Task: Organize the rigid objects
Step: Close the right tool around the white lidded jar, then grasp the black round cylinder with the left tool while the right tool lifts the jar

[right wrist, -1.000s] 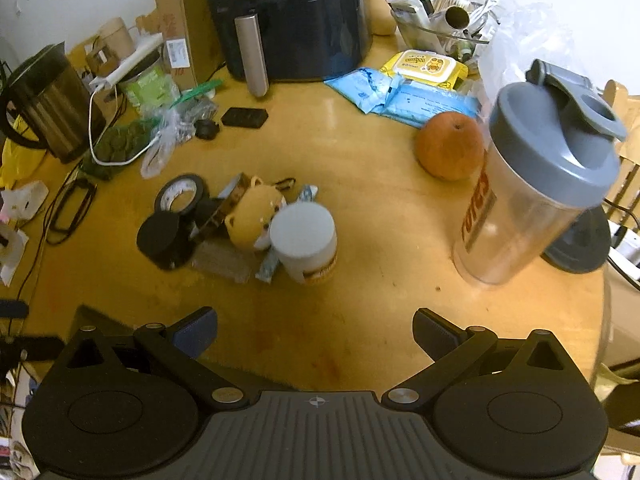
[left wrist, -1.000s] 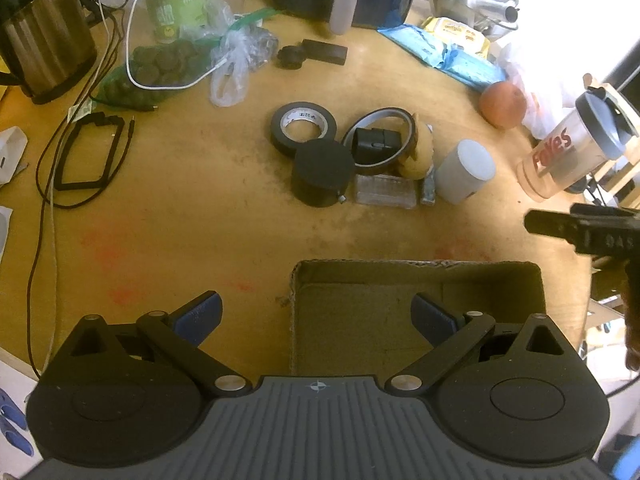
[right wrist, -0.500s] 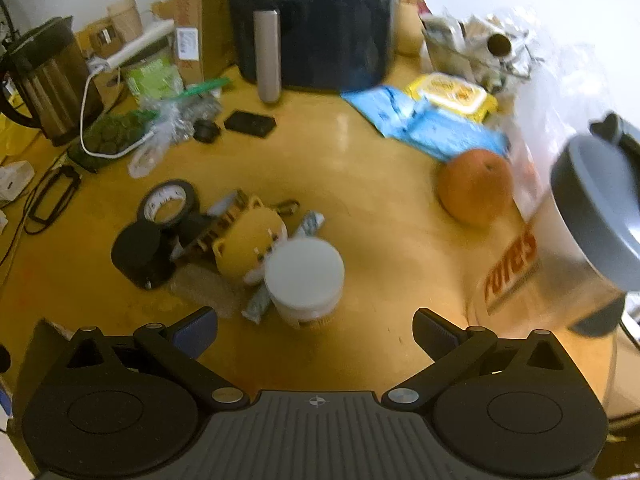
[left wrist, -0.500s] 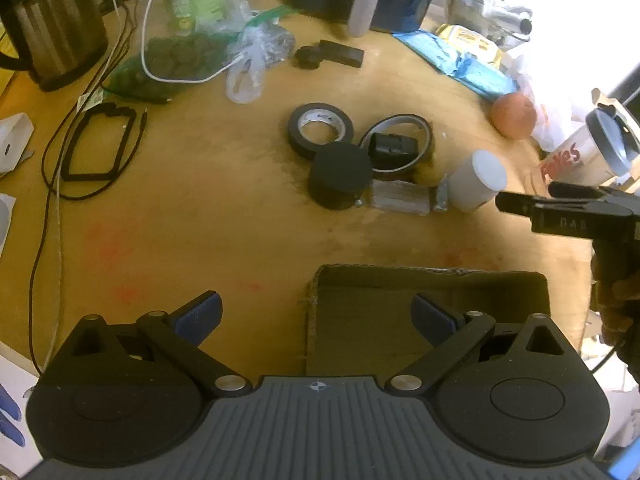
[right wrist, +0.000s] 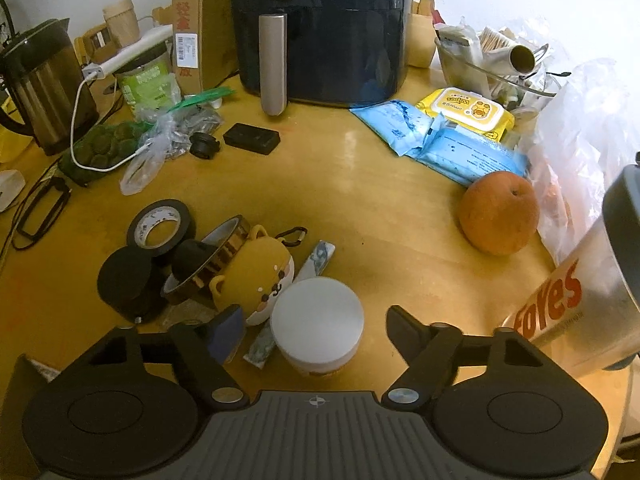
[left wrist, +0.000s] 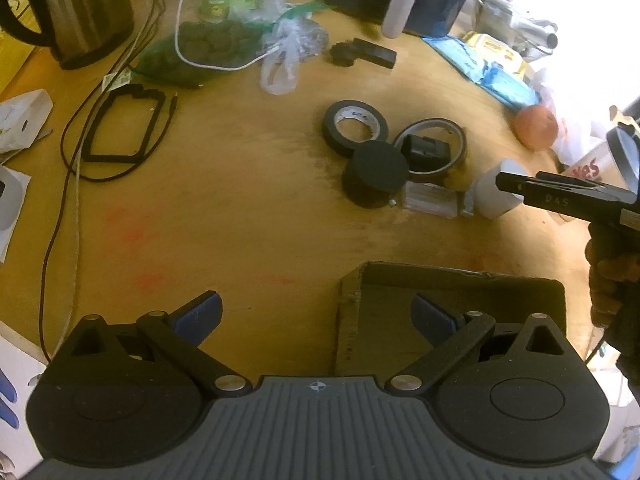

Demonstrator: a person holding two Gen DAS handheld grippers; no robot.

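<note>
A white-lidded jar (right wrist: 317, 323) stands on the wooden table between the open fingers of my right gripper (right wrist: 314, 330), not gripped. Beside it lie a yellow dog-shaped case (right wrist: 256, 280), an amber tape ring (right wrist: 208, 268), a black tape roll (right wrist: 161, 227), a black cylinder (right wrist: 125, 280) and a clear block. The same cluster shows in the left wrist view: jar (left wrist: 498, 194), black cylinder (left wrist: 375, 172), tape roll (left wrist: 354, 123). My left gripper (left wrist: 316, 316) is open and empty, over the near left edge of an open cardboard box (left wrist: 452, 280). The right gripper (left wrist: 560, 196) shows at the right there.
A shaker bottle (right wrist: 592, 300) and an orange (right wrist: 498, 212) stand to the right. An air fryer (right wrist: 320, 28), wipes packs (right wrist: 460, 136), a kettle (right wrist: 40, 80), cables and bags line the back and left.
My right gripper has moved forward and down so its fingers now straddle the white jar. The left gripper has drawn back a little; the box stays put.
</note>
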